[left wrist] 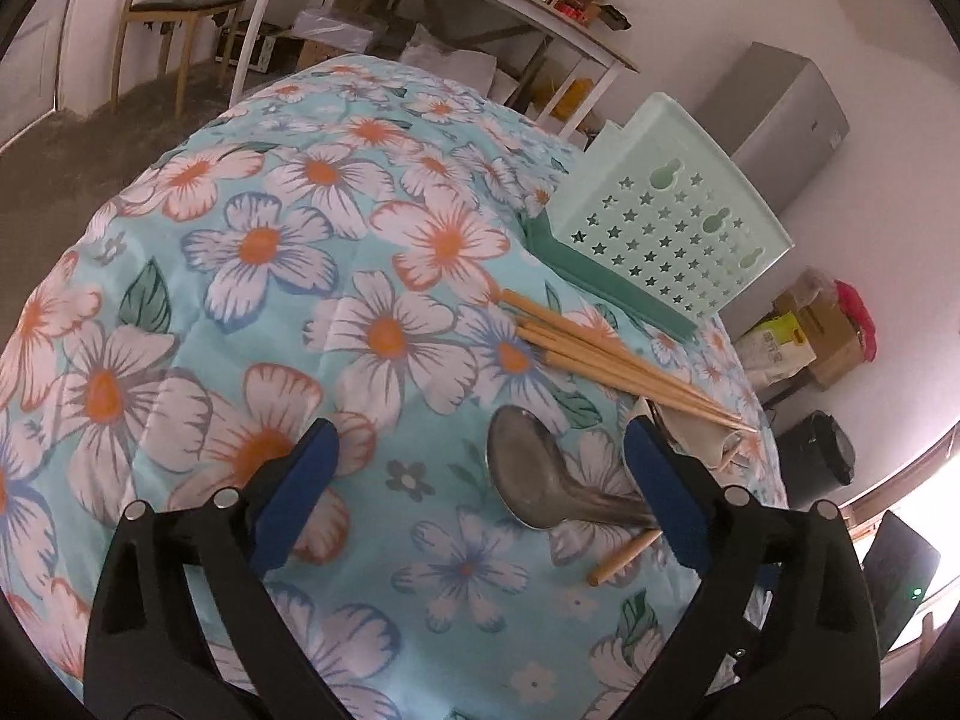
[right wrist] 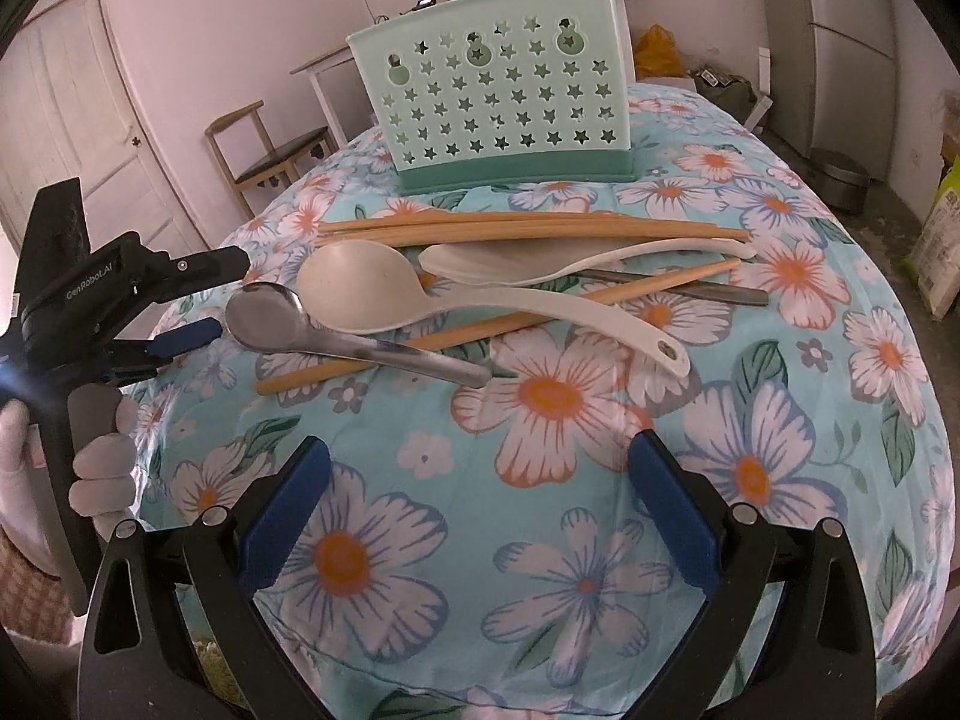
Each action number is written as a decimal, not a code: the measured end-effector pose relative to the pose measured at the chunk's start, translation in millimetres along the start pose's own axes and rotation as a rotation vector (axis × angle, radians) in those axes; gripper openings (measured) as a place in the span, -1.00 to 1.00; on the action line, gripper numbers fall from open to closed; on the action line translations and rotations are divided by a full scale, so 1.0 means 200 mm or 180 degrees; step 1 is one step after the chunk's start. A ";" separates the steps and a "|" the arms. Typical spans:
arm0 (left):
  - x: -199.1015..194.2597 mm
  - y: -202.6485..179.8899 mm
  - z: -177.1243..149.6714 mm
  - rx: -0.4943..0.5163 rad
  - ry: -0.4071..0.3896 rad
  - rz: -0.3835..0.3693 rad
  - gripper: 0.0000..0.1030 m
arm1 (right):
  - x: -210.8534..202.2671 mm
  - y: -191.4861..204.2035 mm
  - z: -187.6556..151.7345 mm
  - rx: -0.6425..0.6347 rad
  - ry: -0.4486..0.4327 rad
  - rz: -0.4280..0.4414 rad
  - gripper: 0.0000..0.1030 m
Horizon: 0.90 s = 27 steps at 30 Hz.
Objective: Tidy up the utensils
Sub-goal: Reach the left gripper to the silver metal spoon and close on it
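Observation:
A mint plastic utensil holder point(right wrist: 498, 90) with star-shaped holes stands upright at the far side of the flowered tablecloth point(right wrist: 540, 510). In front of it lie several wooden chopsticks point(right wrist: 510, 225), a white rice paddle point(right wrist: 480, 264), a white ladle point(right wrist: 354, 288), a metal spoon point(right wrist: 270, 318) and one loose chopstick point(right wrist: 420, 339). My right gripper point(right wrist: 480, 450) is open above bare cloth, short of the pile. My left gripper point(left wrist: 480, 426) is open too, its right finger beside the metal spoon point(left wrist: 528, 474). The chopsticks point(left wrist: 600, 354) and holder point(left wrist: 660, 228) lie beyond it.
A dark metal handle point(right wrist: 708, 291) pokes out under the white utensils. A gloved hand point(right wrist: 102, 456) holds the left gripper point(right wrist: 225, 294) at the table's left edge. Around the table are a wooden chair point(right wrist: 270, 150), a door point(right wrist: 72, 108), a grey fridge point(left wrist: 786, 114) and a cluttered shelf table point(left wrist: 456, 6).

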<state>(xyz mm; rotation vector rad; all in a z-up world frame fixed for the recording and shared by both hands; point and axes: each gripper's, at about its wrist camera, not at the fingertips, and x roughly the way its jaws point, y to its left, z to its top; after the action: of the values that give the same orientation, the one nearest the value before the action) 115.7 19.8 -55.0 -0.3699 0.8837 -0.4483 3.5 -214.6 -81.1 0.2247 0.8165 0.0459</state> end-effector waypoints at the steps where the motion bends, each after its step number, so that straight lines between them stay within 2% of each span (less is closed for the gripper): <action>1: 0.00 -0.01 0.00 0.0043 0.0003 0.0012 0.84 | 0.00 0.00 0.00 0.0001 0.0000 0.0003 0.89; 9: 0.01 0.01 -0.01 0.0099 0.0013 -0.0046 0.84 | 0.00 0.00 0.00 -0.0001 0.0002 0.0002 0.89; 15: -0.01 -0.03 -0.03 0.0266 -0.0029 0.0107 0.83 | 0.00 0.00 0.00 -0.0006 0.0001 0.0000 0.89; 18: -0.06 -0.06 -0.03 0.0387 -0.0105 0.0063 0.83 | 0.00 0.00 0.00 -0.0004 -0.0003 0.0005 0.89; 21: -0.09 -0.09 -0.04 0.0537 -0.0056 -0.0012 0.82 | 0.00 0.00 0.00 0.0005 -0.0008 0.0016 0.89; 25: -0.10 -0.09 -0.08 0.0513 0.0100 -0.0224 0.36 | 0.00 0.00 0.00 0.0010 -0.0014 0.0023 0.89; 27: -0.08 -0.08 -0.09 0.0408 0.0173 -0.0359 0.21 | 0.00 -0.01 0.00 0.0007 -0.0013 0.0019 0.89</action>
<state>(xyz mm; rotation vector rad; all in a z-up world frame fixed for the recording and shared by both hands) 88.9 12.3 -48.4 -0.2919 0.8846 -0.6185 3.6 -215.7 -81.8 0.2294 0.8120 0.0502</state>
